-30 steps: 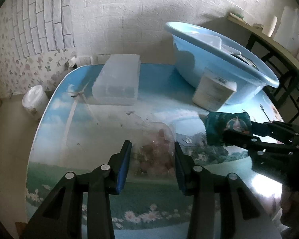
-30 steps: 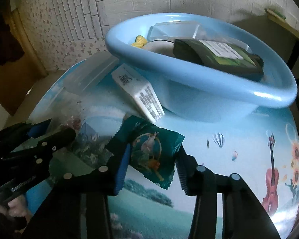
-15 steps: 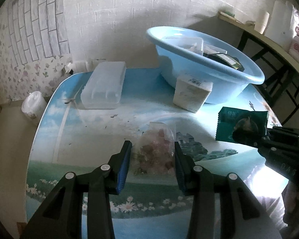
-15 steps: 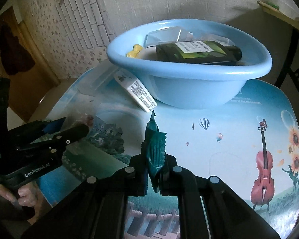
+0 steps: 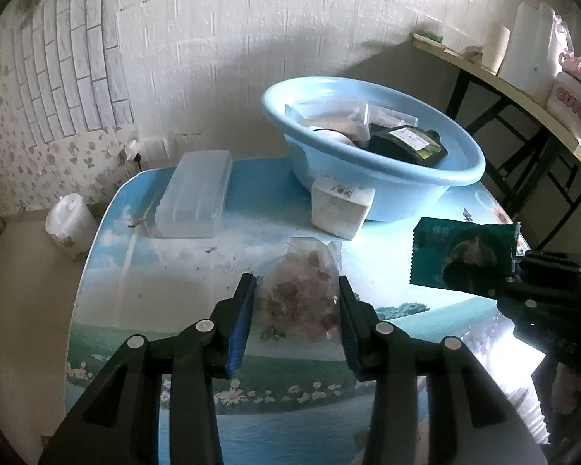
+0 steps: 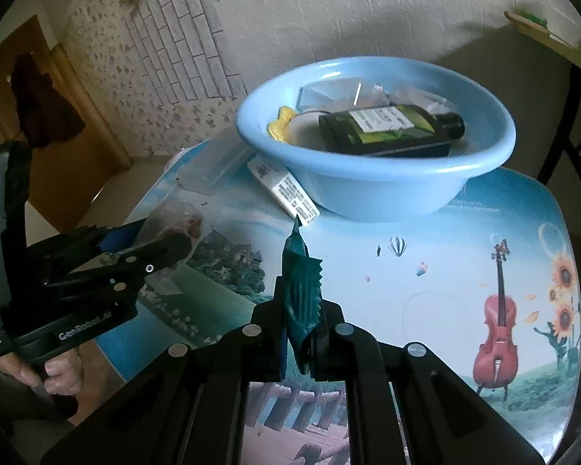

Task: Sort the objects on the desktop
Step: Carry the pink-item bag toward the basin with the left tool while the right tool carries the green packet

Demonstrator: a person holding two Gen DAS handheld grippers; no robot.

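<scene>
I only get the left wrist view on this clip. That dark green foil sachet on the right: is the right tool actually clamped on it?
Observer: Yes. The right wrist view shows the right tool with its jaws shut on the dark green foil sachet, which stands edge-on and is off the table.
Operator: Is anything in the basin hidden from me?
Observer: A small yellow item lies inside the light blue plastic basin, beside the dark green bottle.
Operator: And the white box?
Observer: The white cardboard box has a printed barcode label on the face turned towards the right camera.
</scene>
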